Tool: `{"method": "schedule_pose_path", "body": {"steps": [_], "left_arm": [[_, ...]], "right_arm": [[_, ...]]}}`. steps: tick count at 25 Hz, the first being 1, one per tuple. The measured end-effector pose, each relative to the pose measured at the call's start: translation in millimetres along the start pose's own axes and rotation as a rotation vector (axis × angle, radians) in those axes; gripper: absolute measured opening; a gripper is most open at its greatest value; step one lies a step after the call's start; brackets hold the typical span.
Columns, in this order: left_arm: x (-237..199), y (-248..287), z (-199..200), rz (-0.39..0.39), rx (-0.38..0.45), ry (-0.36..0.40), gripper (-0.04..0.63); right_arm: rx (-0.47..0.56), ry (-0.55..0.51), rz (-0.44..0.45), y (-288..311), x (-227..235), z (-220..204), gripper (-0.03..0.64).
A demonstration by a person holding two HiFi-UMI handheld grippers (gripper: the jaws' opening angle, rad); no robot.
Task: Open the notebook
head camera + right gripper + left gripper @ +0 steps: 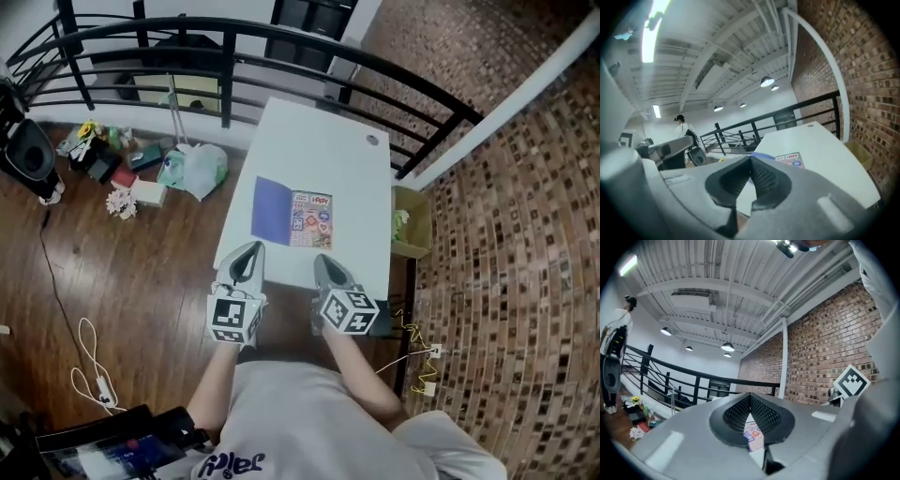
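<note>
A notebook (292,217) lies flat on the white table (319,141), a plain blue half on the left and a sticker-covered half on the right. Both grippers hover over the table's near edge, short of the notebook and apart from it. My left gripper (247,259) is shut with nothing held; in the left gripper view the stickered part of the notebook (753,437) shows through the gap below the left gripper's (750,399) meeting pads. My right gripper (328,270) is shut and empty. The right gripper view has the notebook (790,159) beyond the right gripper's (751,161) closed tips.
A black railing (281,47) curves behind the table. Bags and clutter (192,169) lie on the wooden floor to the left, with cables (94,375) nearer me. A cardboard box (411,220) stands by the table's right side, in front of a brick wall (506,187). A person (683,127) stands far off.
</note>
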State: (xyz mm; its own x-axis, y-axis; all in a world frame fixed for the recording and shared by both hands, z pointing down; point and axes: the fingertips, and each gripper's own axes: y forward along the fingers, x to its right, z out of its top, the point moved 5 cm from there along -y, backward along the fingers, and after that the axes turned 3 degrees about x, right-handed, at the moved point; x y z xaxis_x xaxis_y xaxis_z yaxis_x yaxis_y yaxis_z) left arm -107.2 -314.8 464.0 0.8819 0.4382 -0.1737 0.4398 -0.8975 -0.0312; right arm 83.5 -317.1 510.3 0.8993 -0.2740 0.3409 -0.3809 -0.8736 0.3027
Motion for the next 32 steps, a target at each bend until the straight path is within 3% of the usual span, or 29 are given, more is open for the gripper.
{"method": "schedule_pose_path", "body": {"steps": [3,8,12,15,18,23,27,32], "left_arm": [[41,6,6,-0.053,0.010,0.028,0.017],[140,-10,4,-0.106,-0.019,0.050,0.017],[230,-53,1,-0.165,-0.088,0.033,0.017],[270,-70,-2,-0.152,-0.122,0.044,0.017],[275,-87,1,-0.119,-0.137,0.047,0.017],[258,-86,32,-0.138,-0.034,0.023,0.017],[239,-102,52,-0.159,-0.020,0.025,0.017],[209,-122,40,-0.180,-0.060,0.022,0.017]], "right_arm": [[0.103,-0.039,0.014,-38,7,29,-0.008],[0.123,-0.209,0.133,-128,12,39,-0.008],[0.164,-0.164,0.054,-192,43,20,-0.008],[0.155,-0.123,0.107,-214,63,18,-0.008],[0.158,-0.091,0.201,-233,47,29,-0.008],[0.203,-0.254,0.229,-245,5,57,-0.008],[0.171,-0.225,0.204,-240,-23,47,-0.008],[0.141,-0.191,0.209,-215,-67,23,-0.008]]}}
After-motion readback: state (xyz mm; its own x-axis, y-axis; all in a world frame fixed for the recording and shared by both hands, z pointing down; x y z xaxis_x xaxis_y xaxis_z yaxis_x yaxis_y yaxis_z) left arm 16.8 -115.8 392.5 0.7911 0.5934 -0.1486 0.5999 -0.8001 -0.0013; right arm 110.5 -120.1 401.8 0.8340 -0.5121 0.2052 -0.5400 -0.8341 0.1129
